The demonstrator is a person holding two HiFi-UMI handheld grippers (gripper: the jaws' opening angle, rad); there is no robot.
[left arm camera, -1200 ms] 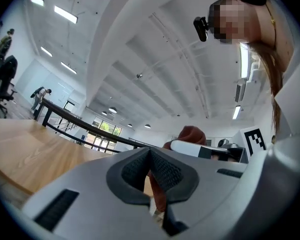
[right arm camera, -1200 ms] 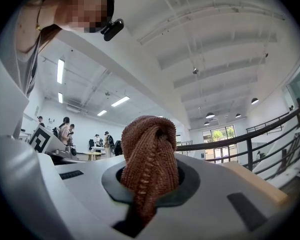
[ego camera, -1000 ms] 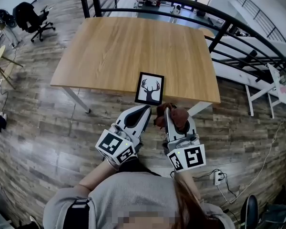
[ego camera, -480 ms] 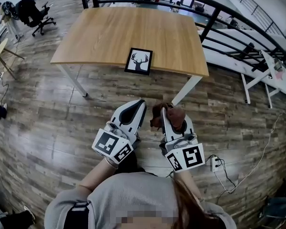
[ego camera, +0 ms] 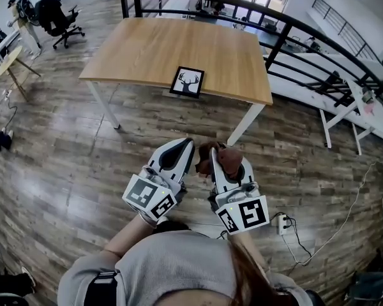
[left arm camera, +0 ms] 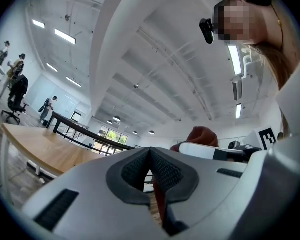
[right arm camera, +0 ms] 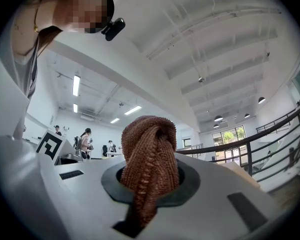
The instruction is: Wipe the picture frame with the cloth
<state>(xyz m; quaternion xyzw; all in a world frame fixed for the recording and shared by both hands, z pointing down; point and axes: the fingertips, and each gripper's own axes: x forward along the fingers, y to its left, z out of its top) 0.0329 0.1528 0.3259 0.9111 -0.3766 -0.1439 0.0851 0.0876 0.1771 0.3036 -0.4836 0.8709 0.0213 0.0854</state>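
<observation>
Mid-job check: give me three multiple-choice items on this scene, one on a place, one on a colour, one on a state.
1. Where is the picture frame?
A. on the table, near its front edge
B. on the floor
C. on a chair

2. What colour is the cloth?
A. white
B. reddish brown
C. blue

3. How do the left gripper jaws stand?
A. wide open
B. shut on the cloth
C. shut and empty

Answers:
1 A: the frame lies flat on the wooden top.
2 B: the knit shows plainly in the right gripper view.
3 C: its pads meet with nothing between them, and the right gripper holds the cloth.
</observation>
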